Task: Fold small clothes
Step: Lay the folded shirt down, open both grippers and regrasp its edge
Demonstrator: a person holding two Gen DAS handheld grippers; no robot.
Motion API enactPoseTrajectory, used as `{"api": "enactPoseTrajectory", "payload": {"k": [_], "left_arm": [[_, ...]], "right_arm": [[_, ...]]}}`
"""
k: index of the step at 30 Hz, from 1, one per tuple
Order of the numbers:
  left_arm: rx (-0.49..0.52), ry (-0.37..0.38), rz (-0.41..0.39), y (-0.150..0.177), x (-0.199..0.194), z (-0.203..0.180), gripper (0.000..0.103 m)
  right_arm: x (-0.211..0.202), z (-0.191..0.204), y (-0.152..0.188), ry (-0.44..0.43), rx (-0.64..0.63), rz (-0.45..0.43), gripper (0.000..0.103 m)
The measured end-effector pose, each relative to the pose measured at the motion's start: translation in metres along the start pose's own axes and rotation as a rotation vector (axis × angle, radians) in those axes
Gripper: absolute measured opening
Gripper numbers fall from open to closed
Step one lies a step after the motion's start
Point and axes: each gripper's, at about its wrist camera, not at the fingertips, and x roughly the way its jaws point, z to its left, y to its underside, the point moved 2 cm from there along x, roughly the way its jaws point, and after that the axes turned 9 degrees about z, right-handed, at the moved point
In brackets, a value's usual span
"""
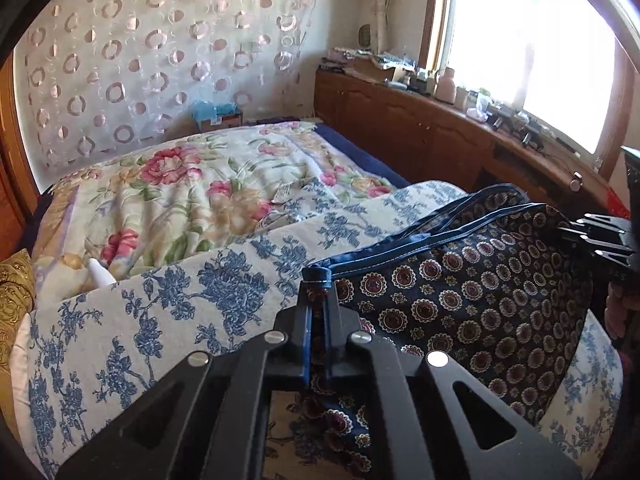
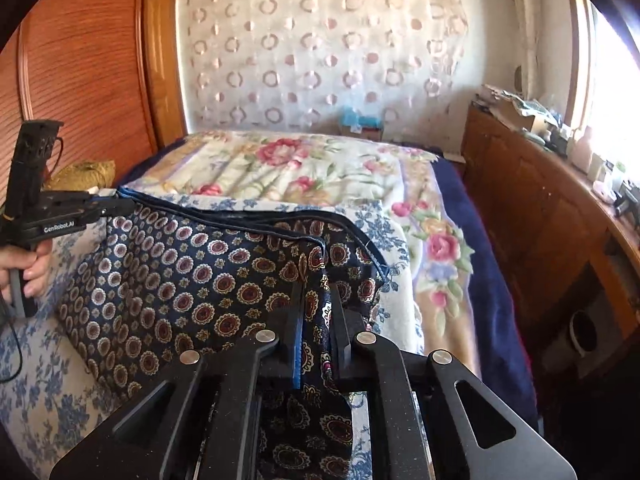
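Note:
A dark navy garment with a red and cream medallion print (image 1: pixel 472 300) hangs stretched between my two grippers above the bed; it also fills the right wrist view (image 2: pixel 192 280). My left gripper (image 1: pixel 316 280) is shut on its blue-trimmed left corner. My right gripper (image 2: pixel 316 292) is shut on the opposite corner, with cloth bunched between its fingers. Each gripper shows in the other's view, the right one (image 1: pixel 576 228) at the far right edge and the left one (image 2: pixel 116 206) at the left, held by a hand.
Under the garment lies a white quilt with blue flowers (image 1: pixel 160 312) over a pink-flowered blanket (image 2: pixel 304 168) on the bed. A wooden cabinet (image 2: pixel 540 208) with clutter runs along the window side. A wooden headboard (image 2: pixel 80 72) and a gold pillow (image 1: pixel 14 288) stand on the other side.

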Motion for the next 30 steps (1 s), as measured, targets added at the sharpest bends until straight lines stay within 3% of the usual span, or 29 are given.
{"api": "enactPoseTrajectory", "payload": {"k": [3, 6, 7, 12, 18, 26, 30], "left_arm": [[-0.005, -0.005, 0.038, 0.001, 0.007, 0.003, 0.01], [-0.007, -0.025, 0.068, 0.003, 0.011, 0.006, 0.027], [-0.007, -0.029, 0.077, 0.004, 0.012, 0.008, 0.032], [-0.003, -0.023, 0.146, 0.012, 0.023, 0.01, 0.041], [-0.01, -0.004, 0.147, 0.013, 0.027, 0.008, 0.045], [0.003, 0.008, 0.149, 0.012, 0.027, 0.007, 0.048], [0.002, 0.01, 0.148, 0.012, 0.027, 0.008, 0.048]], "right_arm": [[0.003, 0.008, 0.001, 0.03, -0.025, 0.029, 0.017], [0.001, 0.012, 0.004, 0.067, -0.035, 0.033, 0.051], [0.001, 0.011, 0.004, 0.073, -0.033, 0.034, 0.058], [0.008, 0.001, 0.01, 0.068, -0.008, 0.058, 0.063], [0.029, -0.014, 0.017, 0.067, 0.044, 0.115, 0.066], [0.046, -0.023, 0.018, -0.05, 0.1, 0.198, 0.068], [0.048, -0.025, 0.016, -0.066, 0.099, 0.203, 0.069]]}}
